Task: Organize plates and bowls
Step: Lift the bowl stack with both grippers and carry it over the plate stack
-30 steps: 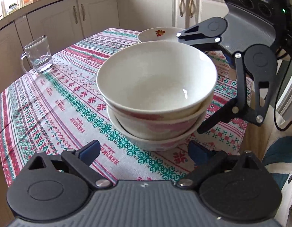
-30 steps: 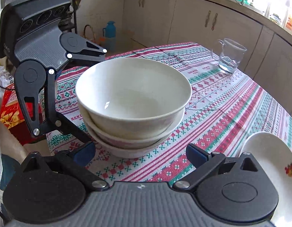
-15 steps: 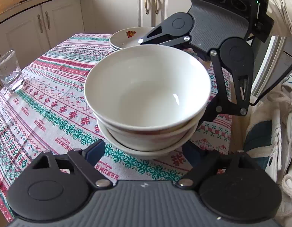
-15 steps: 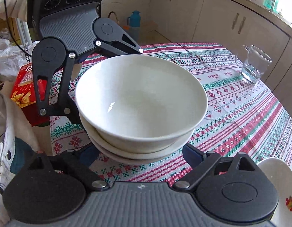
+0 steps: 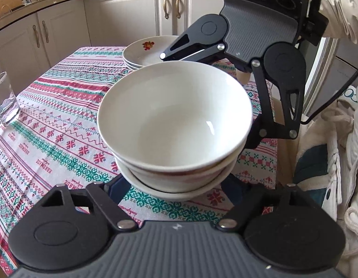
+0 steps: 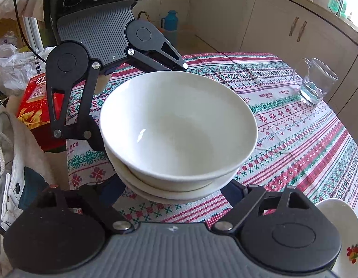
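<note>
A stack of three white bowls (image 5: 176,125) sits near the table's edge on the patterned tablecloth (image 5: 51,125), and both grippers come at it from opposite sides — the sort of two-handed cradle a heavy, slippery stack probably wants. The left gripper (image 5: 174,185) has its jaws set either side of the lowest bowl; they have just been closing, with the stack between them. Its fingertips disappear under the bowl's flare, so I cannot tell whether the pads press yet. The right gripper (image 6: 176,187) mirrors this from the far side, its jaws also just closing round the bottom bowl, contact likewise hidden. Going low makes sense: gripping the base bowl carries all three at once.

Well apart, at the table's other end, a stack of flowered plates (image 5: 151,51) waits — likely the spot to group things. A glass mug (image 6: 315,81) stands off to the side, clear of the route
</note>
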Motion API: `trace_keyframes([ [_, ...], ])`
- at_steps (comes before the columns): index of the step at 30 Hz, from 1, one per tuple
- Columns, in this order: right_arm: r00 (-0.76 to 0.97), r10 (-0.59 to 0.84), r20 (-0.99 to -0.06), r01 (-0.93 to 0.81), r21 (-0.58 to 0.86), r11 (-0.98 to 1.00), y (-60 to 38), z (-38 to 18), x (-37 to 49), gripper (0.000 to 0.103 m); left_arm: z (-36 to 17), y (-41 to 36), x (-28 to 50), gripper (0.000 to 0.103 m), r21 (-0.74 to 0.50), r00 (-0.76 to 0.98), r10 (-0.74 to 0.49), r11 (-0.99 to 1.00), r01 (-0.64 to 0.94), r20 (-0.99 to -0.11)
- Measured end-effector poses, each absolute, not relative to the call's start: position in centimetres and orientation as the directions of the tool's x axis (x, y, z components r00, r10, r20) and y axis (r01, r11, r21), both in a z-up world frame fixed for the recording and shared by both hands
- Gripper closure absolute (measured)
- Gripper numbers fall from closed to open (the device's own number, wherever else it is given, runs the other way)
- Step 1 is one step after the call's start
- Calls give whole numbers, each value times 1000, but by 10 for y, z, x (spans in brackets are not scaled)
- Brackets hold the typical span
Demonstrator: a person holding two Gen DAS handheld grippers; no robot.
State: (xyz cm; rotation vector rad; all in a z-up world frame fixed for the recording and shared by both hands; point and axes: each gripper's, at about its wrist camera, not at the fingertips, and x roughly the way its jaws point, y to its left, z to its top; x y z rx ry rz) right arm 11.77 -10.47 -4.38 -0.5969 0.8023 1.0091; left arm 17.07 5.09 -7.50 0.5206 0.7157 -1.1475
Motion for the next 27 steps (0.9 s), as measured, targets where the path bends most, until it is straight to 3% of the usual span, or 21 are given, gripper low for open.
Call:
trace_keyframes([
  [27,275,502,-820,-907,-49,417,-102,-42,122,12,-72,50,174,19,1,211,-629,317,948,-748],
])
